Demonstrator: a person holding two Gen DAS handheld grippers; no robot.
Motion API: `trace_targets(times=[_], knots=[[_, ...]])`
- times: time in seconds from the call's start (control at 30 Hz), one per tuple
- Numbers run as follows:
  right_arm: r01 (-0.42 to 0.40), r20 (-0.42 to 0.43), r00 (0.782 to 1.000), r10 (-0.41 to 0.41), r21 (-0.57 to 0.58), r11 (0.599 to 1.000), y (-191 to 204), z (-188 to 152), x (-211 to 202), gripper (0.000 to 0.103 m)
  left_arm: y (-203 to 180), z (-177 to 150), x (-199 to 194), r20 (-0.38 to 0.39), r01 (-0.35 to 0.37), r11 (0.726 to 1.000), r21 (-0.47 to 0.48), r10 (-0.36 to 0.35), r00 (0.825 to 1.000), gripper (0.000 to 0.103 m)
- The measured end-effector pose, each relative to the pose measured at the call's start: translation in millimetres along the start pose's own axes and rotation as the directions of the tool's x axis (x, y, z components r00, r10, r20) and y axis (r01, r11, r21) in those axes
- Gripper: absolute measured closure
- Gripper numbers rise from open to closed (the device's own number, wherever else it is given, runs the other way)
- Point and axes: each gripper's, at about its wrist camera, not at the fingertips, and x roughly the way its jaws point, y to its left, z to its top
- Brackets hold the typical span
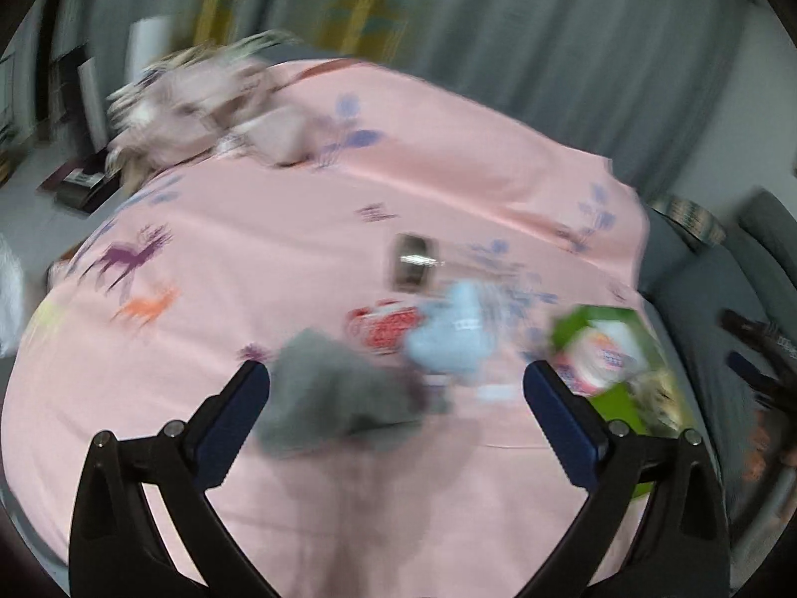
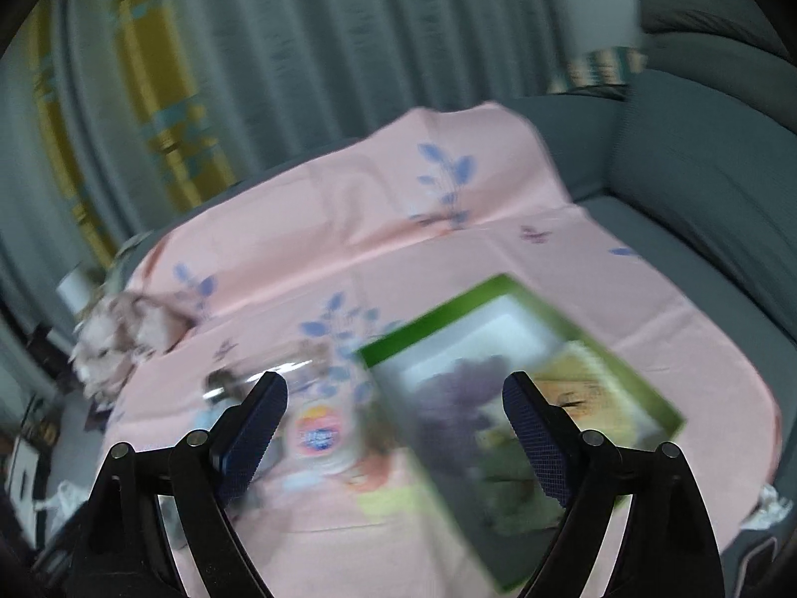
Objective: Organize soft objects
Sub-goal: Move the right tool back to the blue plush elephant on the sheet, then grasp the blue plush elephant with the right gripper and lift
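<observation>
Both views are blurred by motion. On the pink printed sheet (image 1: 279, 249) lie a grey soft cloth (image 1: 324, 393) and a light blue soft toy (image 1: 451, 344). My left gripper (image 1: 396, 373) is open wide above the sheet, the grey cloth just ahead of its left finger, not pinched. A green-rimmed box (image 2: 513, 378) holds a purple-grey soft item (image 2: 463, 393) and a yellowish one (image 2: 583, 378). My right gripper (image 2: 396, 383) hangs open over that box with nothing between its fingers. The same green box (image 1: 617, 349) shows at the right in the left wrist view.
A beige patterned bundle (image 1: 199, 104) lies at the sheet's far left. A red-and-white pack (image 1: 383, 329), a dark small object (image 1: 411, 261) and a round white container (image 2: 319, 433) sit mid-sheet. A grey sofa (image 2: 697, 174) and curtains (image 2: 309, 50) stand behind.
</observation>
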Motion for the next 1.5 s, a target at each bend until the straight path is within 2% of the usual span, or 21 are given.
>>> trace_targets(times=[0.07, 0.2, 0.33, 0.5, 0.63, 0.73, 0.8, 0.83, 0.87, 0.9, 0.97, 1.13, 1.23, 1.3, 1.37, 1.43, 1.5], knots=[[-0.054, -0.030, 0.998, 0.052, -0.043, 0.998, 22.9, -5.6, 7.4, 0.014, 20.8, -6.4, 12.3, -0.024, -0.050, 0.998, -0.048, 0.049, 0.999, 0.001], [-0.143, -0.115, 0.985, 0.128, -0.128, 0.982, 73.0, -22.4, 27.4, 0.014, 39.7, -12.1, 34.0, -0.095, -0.089, 0.992, -0.095, 0.080, 0.992, 0.001], [-0.184, -0.212, 0.967, 0.143, -0.186, 0.965, 118.9, -34.3, 59.5, 0.014, 46.1, -11.5, 38.7, -0.113, -0.106, 0.989, -0.104, 0.094, 0.989, 0.001], [-0.108, -0.335, 0.942, 0.028, -0.223, 0.969, 164.1, -45.6, 121.8, 0.014, 57.7, -8.8, 34.9, -0.113, -0.096, 0.986, -0.137, 0.080, 0.990, 0.001], [-0.014, -0.368, 0.926, -0.087, -0.264, 0.964, 183.6, -52.8, 162.5, 0.014, 64.3, -8.4, 34.2, -0.108, -0.137, 0.979, -0.151, 0.121, 0.987, 0.001], [0.037, -0.376, 0.912, -0.165, -0.325, 0.945, 193.7, -60.0, 185.5, 0.015, 67.5, -7.5, 34.6, -0.118, -0.114, 0.980, -0.165, 0.096, 0.988, 0.001], [0.080, -0.365, 0.903, -0.227, -0.376, 0.923, 196.8, -65.2, 193.4, 0.027, 69.7, -6.9, 34.4, -0.119, -0.104, 0.978, -0.179, 0.083, 0.989, 0.001], [0.101, -0.356, 0.899, -0.254, -0.396, 0.913, 196.3, -66.8, 196.8, 0.040, 69.4, -6.6, 34.4, -0.119, -0.105, 0.978, -0.180, 0.085, 0.989, 0.001], [0.109, -0.337, 0.906, -0.257, -0.402, 0.909, 194.5, -68.2, 196.8, 0.044, 69.7, -6.5, 34.5, -0.119, -0.110, 0.977, -0.180, 0.090, 0.989, 0.001], [0.100, -0.323, 0.915, -0.242, -0.398, 0.912, 192.7, -66.4, 194.2, 0.048, 69.5, -6.7, 34.4, -0.119, -0.113, 0.977, -0.179, 0.092, 0.989, 0.001], [0.085, -0.298, 0.930, -0.213, -0.390, 0.917, 190.0, -63.1, 184.1, 0.069, 67.6, -7.0, 33.9, -0.119, -0.108, 0.979, -0.175, 0.088, 0.989, 0.001], [-0.018, -0.284, 0.956, -0.079, -0.325, 0.946, 182.1, -49.7, 156.3, 0.070, 64.8, -7.7, 33.4, -0.115, -0.106, 0.980, -0.170, 0.087, 0.990, 0.001], [-0.124, -0.248, 0.967, 0.051, -0.286, 0.950, 177.2, -46.0, 125.6, 0.070, 65.1, -7.6, 33.2, -0.113, -0.097, 0.980, -0.174, 0.078, 0.991, 0.001], [-0.225, -0.251, 0.954, 0.164, -0.240, 0.944, 172.0, -48.1, 112.0, 0.070, 66.8, -6.9, 34.6, -0.122, -0.058, 0.981, -0.188, 0.035, 0.992, 0.001], [-0.333, -0.283, 0.919, 0.274, -0.186, 0.924, 166.8, -57.6, 101.4, 0.070, 69.7, -7.3, 35.4, -0.132, -0.030, 0.975, -0.221, 0.000, 0.991, 0.001], [-0.384, -0.318, 0.892, 0.321, -0.158, 0.910, 163.5, -71.2, 98.2, 0.070, 70.8, -7.4, 34.9, -0.133, -0.022, 0.972, -0.235, -0.009, 0.991, 0.001], [-0.402, -0.378, 0.867, 0.324, -0.146, 0.904, 160.8, -90.0, 102.7, 0.070, 69.9, -7.4, 35.2, -0.139, -0.016, 0.972, -0.233, -0.017, 0.990, 0.001]])
